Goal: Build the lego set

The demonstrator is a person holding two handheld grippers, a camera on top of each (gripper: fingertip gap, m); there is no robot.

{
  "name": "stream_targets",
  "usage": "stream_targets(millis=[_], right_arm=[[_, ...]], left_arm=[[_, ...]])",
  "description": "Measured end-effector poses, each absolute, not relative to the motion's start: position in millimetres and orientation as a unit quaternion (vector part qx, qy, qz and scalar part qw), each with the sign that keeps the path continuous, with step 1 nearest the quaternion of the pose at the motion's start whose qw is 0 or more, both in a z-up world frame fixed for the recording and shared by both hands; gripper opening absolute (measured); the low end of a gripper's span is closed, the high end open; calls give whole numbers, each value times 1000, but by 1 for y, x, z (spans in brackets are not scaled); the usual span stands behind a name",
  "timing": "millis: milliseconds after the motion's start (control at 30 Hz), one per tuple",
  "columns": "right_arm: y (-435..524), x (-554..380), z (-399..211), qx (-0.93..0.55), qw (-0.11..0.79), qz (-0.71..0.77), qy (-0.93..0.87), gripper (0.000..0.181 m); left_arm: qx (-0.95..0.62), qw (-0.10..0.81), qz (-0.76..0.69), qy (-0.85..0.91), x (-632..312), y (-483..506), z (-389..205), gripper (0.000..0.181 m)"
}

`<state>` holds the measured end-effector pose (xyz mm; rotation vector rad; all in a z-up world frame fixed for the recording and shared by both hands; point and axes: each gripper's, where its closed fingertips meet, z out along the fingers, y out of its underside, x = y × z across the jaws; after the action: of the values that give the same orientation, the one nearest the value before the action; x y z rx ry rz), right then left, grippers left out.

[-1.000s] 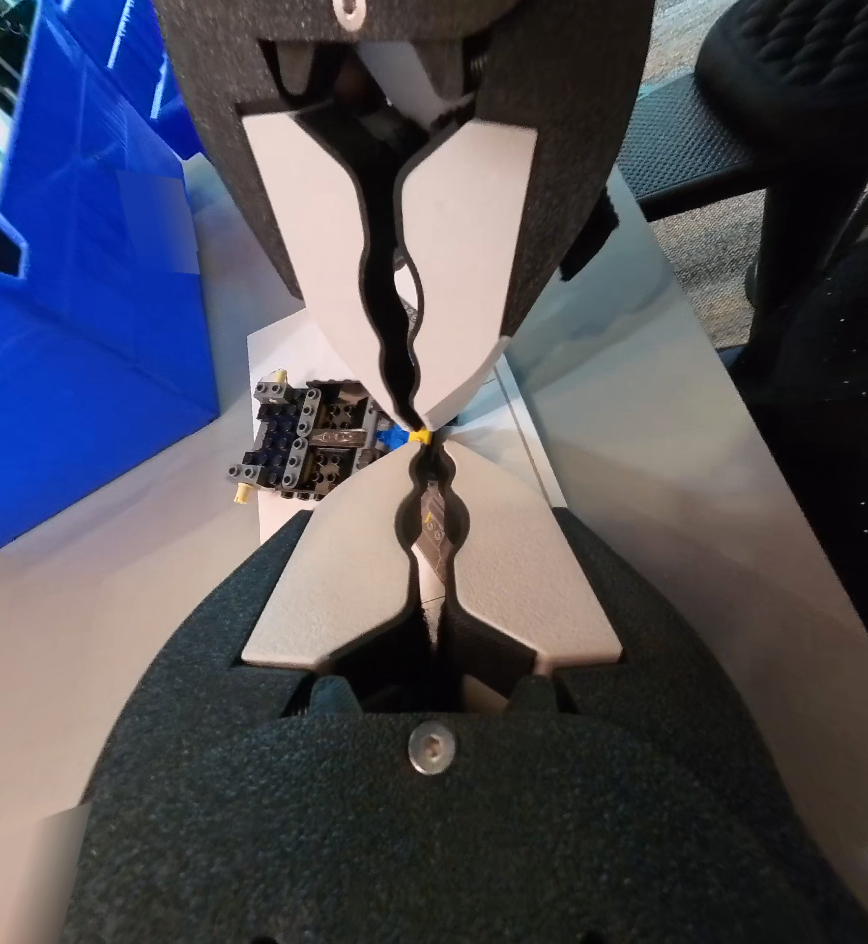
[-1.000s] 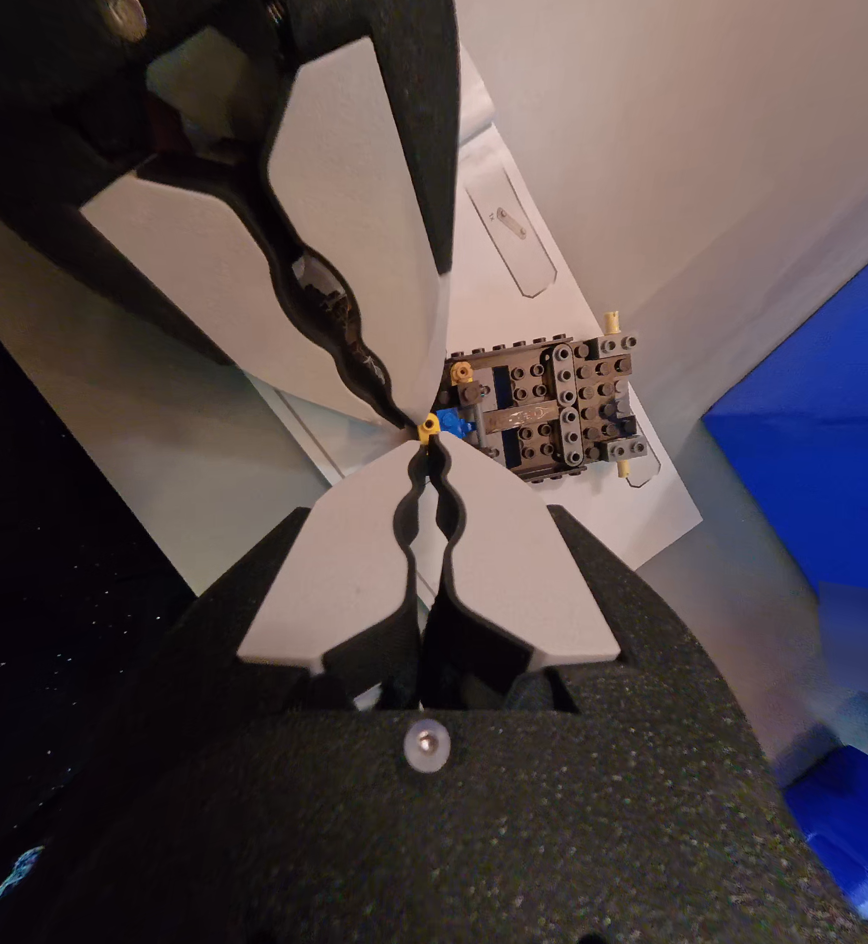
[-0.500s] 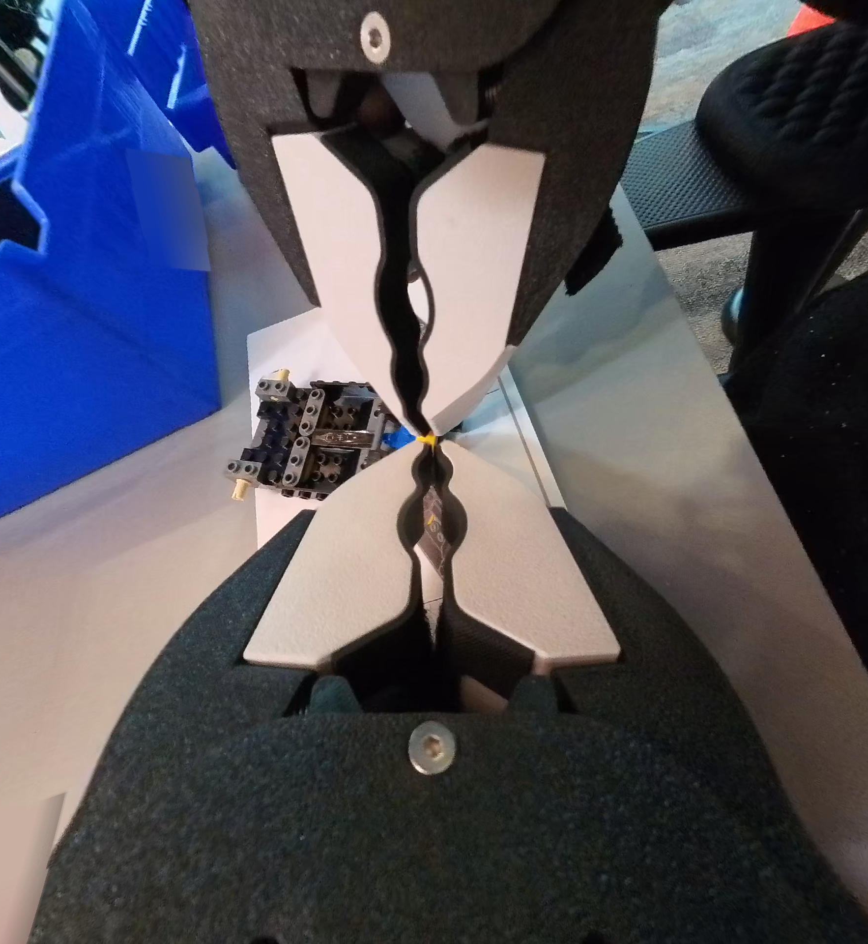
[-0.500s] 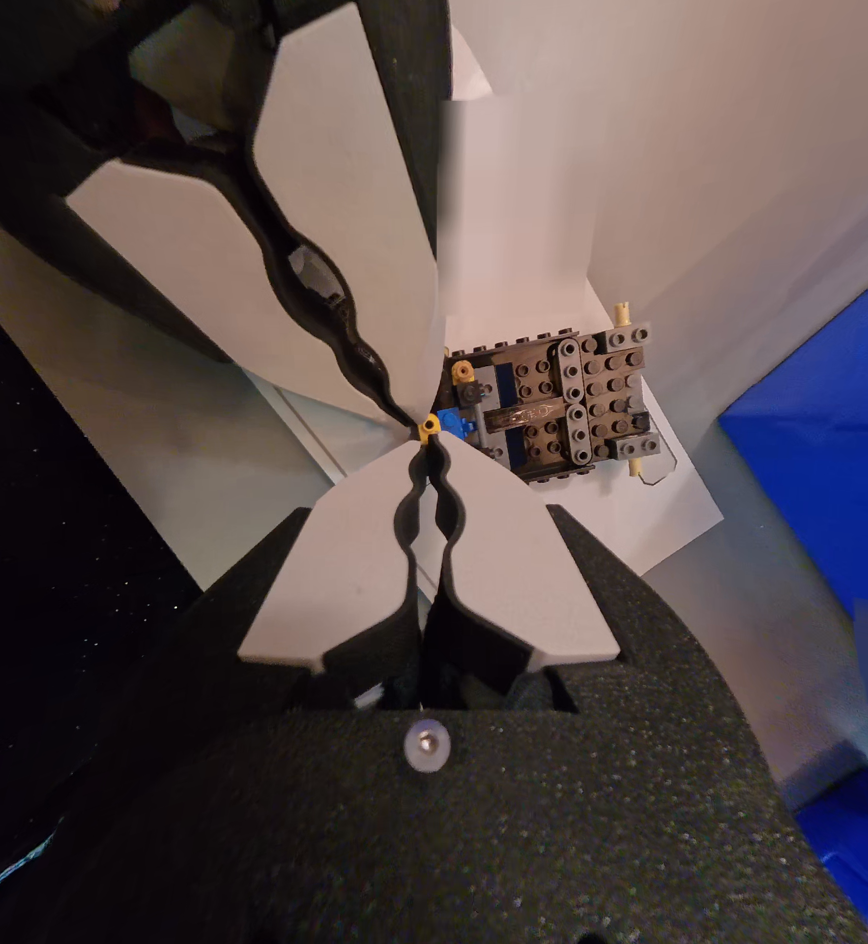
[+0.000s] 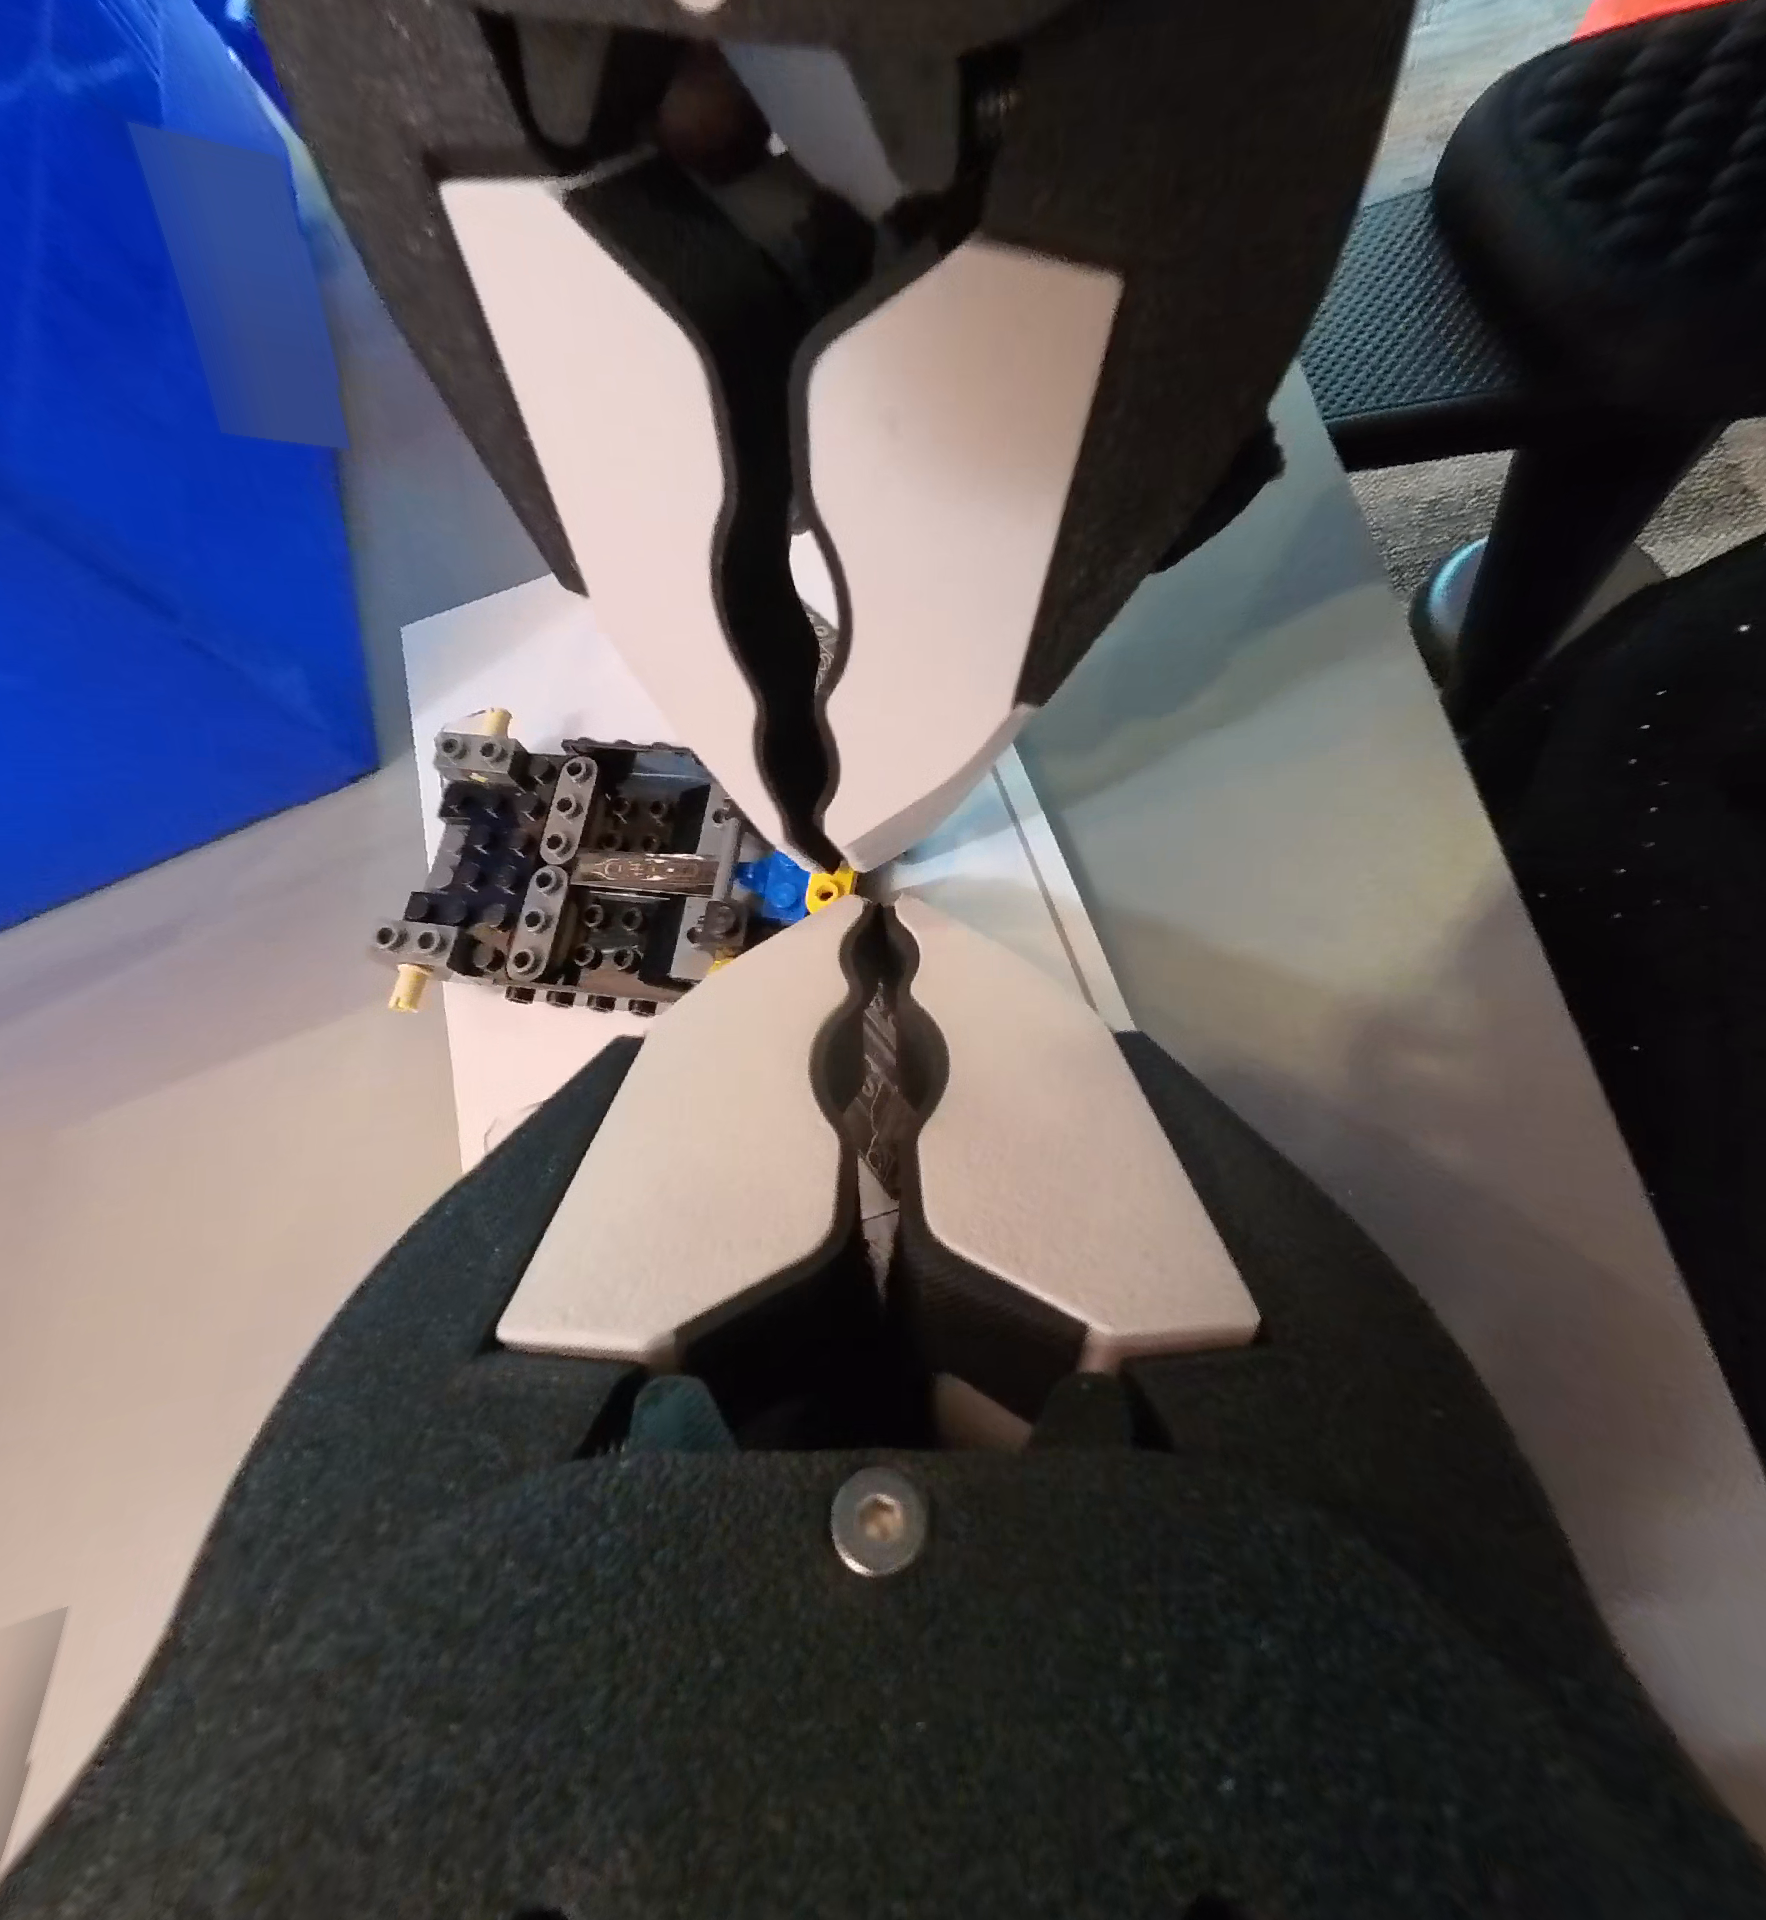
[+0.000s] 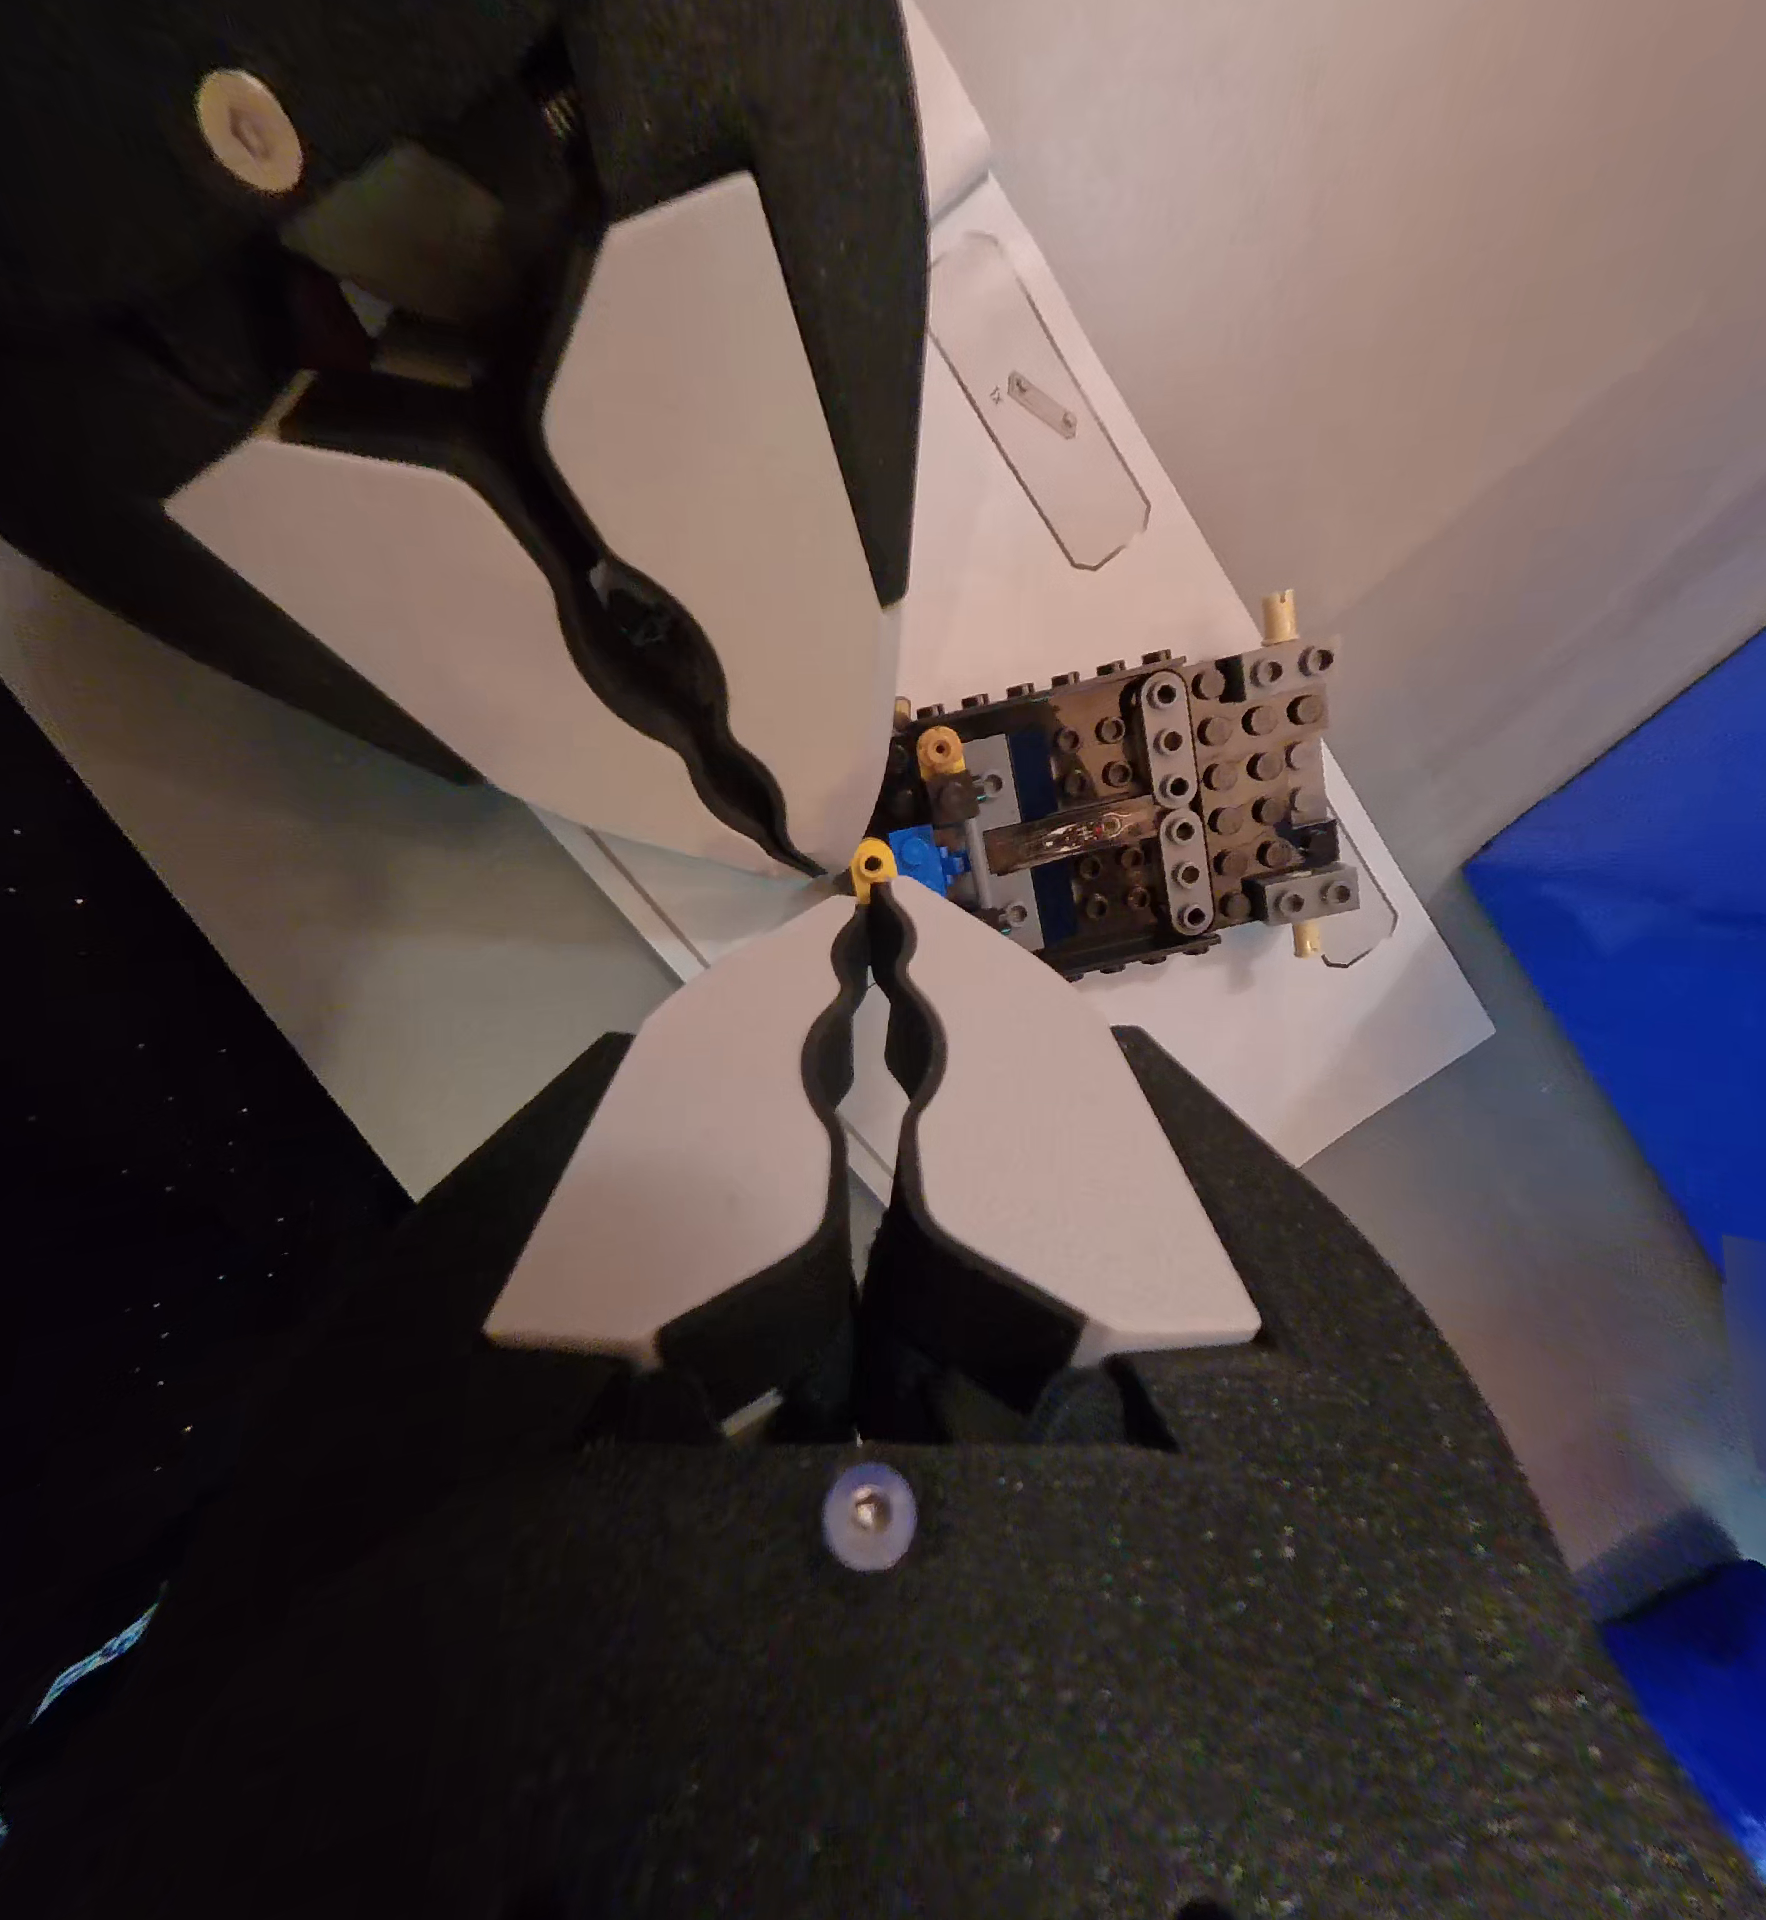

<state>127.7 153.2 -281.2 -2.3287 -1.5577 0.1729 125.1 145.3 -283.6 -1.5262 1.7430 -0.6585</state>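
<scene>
A small yellow piece (image 5: 829,889) sits where the two shut grippers meet tip to tip. My right gripper (image 6: 874,902) is shut on it; its stem runs into my tips and its round end (image 6: 871,864) sticks out. My left gripper (image 5: 877,920) is shut, tips touching the piece. A dark printed strip (image 5: 877,1091) shows in the gap between the left fingers; I cannot tell if it is held. The dark grey and black lego model (image 5: 567,873) lies just beyond the tips on a white instruction sheet (image 6: 1274,1039). The model also shows in the right wrist view (image 6: 1149,810), with a blue piece (image 6: 915,857) and a second yellow clip (image 6: 941,750).
A blue bin (image 5: 110,520) stands close to the model, also seen in the right wrist view (image 6: 1689,987). A black mesh chair (image 5: 1668,935) stands past the table edge (image 5: 1430,727). The table is grey-white. Both grippers' tips are close together, under 4 cm apart.
Both grippers stay shut and tip to tip at the yellow piece. The pair has tilted a little and the yellow piece and blue piece show more. The model has not moved.
</scene>
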Motion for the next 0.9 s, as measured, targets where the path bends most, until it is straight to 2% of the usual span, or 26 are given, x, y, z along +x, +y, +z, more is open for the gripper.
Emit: stream_targets(millis=[33, 600, 900], right_arm=[[153, 128, -281, -817, 165, 62, -548, 0], [154, 127, -282, -818, 150, 82, -550, 0], [154, 127, -282, -813, 157, 70, -556, 0]], left_arm=[[-592, 356, -258, 675, 125, 145, -283, 0], [-617, 354, -304, 633, 123, 152, -273, 0], [-605, 370, -273, 650, 124, 150, -276, 0]])
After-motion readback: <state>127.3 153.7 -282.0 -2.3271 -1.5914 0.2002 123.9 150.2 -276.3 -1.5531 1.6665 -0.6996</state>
